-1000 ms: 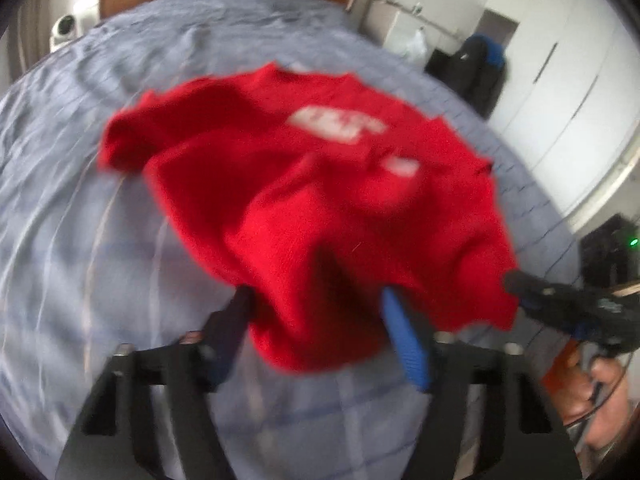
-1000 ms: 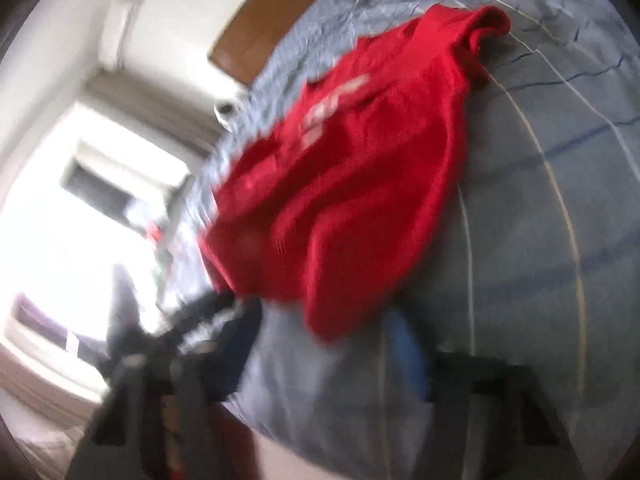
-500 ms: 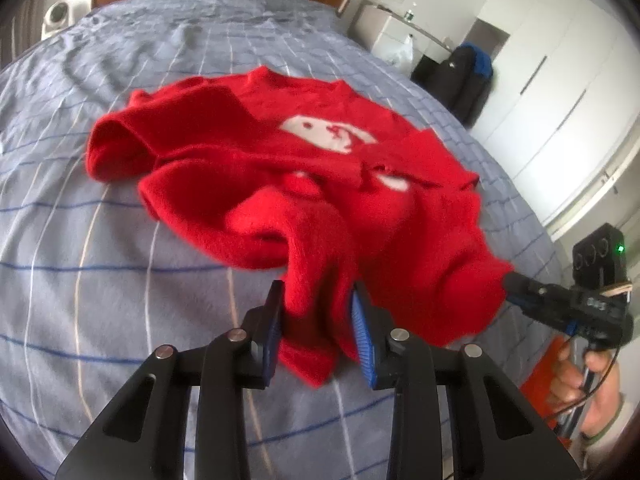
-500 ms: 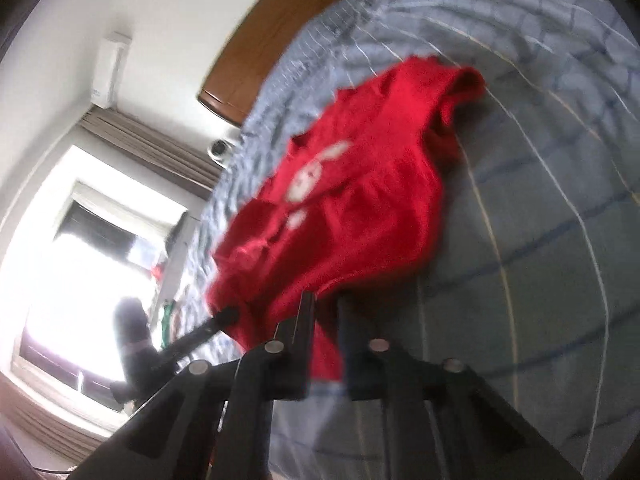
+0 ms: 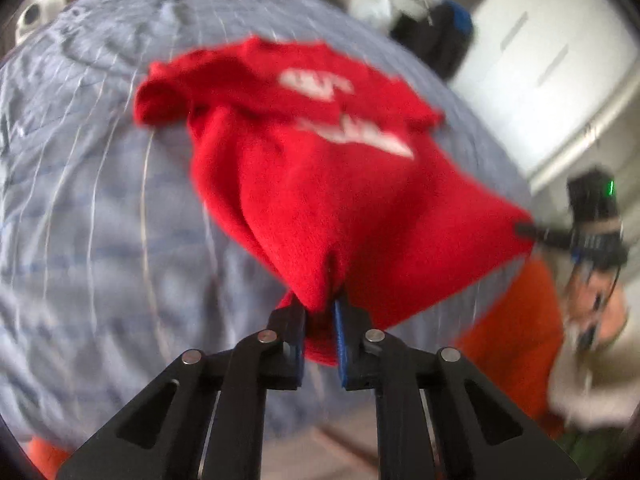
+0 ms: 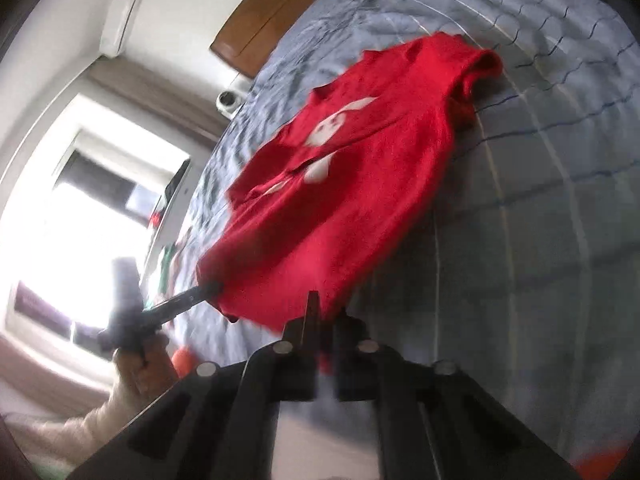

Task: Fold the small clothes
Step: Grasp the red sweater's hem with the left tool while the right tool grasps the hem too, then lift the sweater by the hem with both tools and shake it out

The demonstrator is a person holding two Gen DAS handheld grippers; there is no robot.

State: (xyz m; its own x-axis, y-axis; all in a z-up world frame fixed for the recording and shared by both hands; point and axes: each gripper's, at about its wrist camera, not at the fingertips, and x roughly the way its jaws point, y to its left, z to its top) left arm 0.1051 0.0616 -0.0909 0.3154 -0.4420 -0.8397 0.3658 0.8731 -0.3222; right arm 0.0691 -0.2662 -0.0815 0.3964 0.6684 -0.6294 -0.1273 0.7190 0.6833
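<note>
A small red knit sweater (image 5: 320,168) with a white print lies on the grey-blue striped bed (image 5: 88,208). My left gripper (image 5: 320,320) is shut on its near hem edge, which is bunched between the jaws. In the same view my right gripper (image 5: 520,228) pinches the hem's right corner. In the right wrist view the right gripper (image 6: 326,316) is shut on the sweater (image 6: 352,184) hem, and the left gripper (image 6: 212,290) holds the other corner. The hem is stretched and lifted between them; the upper part rests on the bed (image 6: 540,200).
A wooden headboard (image 6: 276,12) stands at the far end of the bed. White wardrobes (image 5: 552,52) and a dark bag (image 5: 436,36) stand beyond the bed's right side. A bright window (image 6: 60,208) is on the left in the right wrist view.
Both grippers have closed tight on the hem and pulled it back toward the bed's near edge, lifting and stretching it. The sweater has spread out from its crumpled heap.
</note>
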